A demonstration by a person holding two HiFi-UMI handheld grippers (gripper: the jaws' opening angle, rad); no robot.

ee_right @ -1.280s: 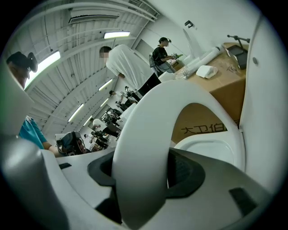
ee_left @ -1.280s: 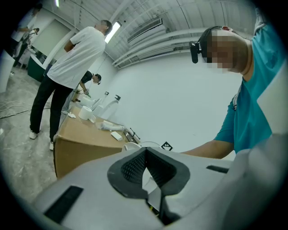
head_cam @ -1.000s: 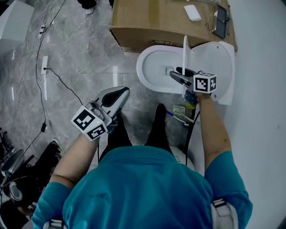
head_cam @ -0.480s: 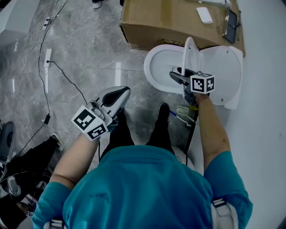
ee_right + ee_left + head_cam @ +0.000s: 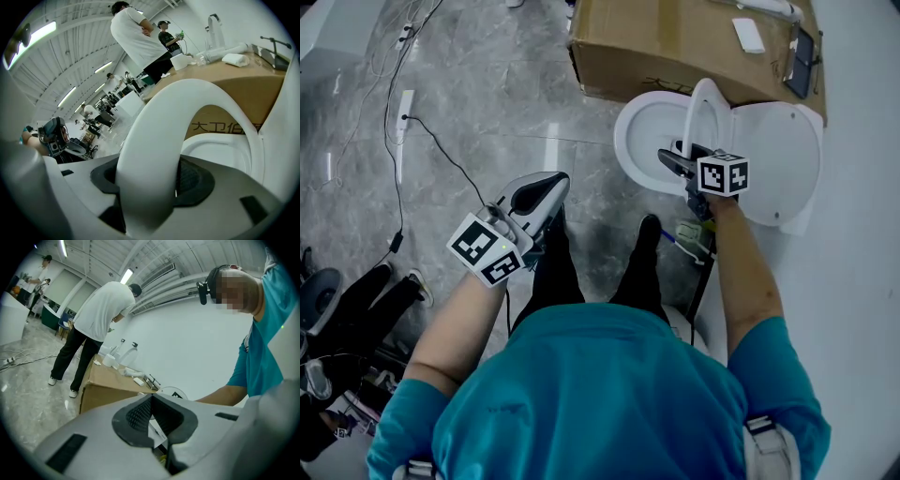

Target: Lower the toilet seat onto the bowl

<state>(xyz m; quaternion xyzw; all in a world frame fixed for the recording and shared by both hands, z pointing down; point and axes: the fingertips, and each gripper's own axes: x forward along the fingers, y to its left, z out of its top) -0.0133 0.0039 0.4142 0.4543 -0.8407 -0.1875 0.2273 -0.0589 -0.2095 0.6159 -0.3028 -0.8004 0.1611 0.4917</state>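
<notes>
Head view: toilet seat further down

We see a bright, evenly lit scene. In the head view the toilet seat is sharp. A pale streak of glare lies on the marble floor to the left of it, and shadows are soft and faint. In the right gripper view, ceiling strip lights glow above and to the left of the seat, which looms close to the lens and looks slightly soft. Straight lines bow and the corners go black. The left gripper view shows the same fisheye bending and dark corners, with its near foreground out of focus.
</notes>
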